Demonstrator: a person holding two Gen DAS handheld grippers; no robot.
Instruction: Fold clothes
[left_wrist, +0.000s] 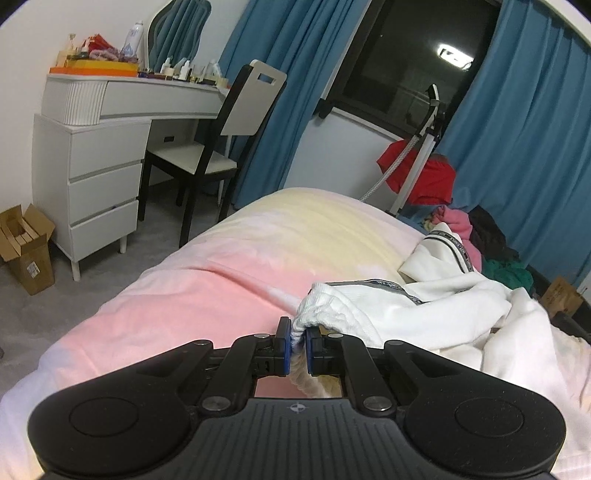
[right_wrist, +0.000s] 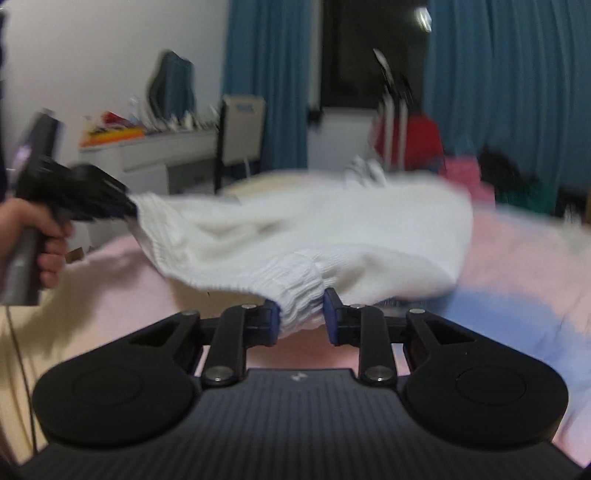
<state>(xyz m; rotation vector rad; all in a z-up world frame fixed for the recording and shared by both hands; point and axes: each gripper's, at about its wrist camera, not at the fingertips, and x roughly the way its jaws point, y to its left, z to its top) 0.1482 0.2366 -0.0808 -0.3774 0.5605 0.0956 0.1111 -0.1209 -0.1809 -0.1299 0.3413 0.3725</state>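
A white sweatshirt with ribbed hem and dark striped trim is held up over a pink and yellow bed. My left gripper is shut on its ribbed hem. In the right wrist view the sweatshirt hangs spread between both grippers. My right gripper is shut on another bunch of the ribbed hem. The left gripper shows at the left of that view, held in a hand and pinching the hem's other end. The right wrist view is blurred by motion.
A white dresser with bottles and a black and white chair stand left of the bed. Blue curtains frame a dark window. A garment steamer, red cloth and piled clothes sit at the bed's far right. A cardboard box is on the floor.
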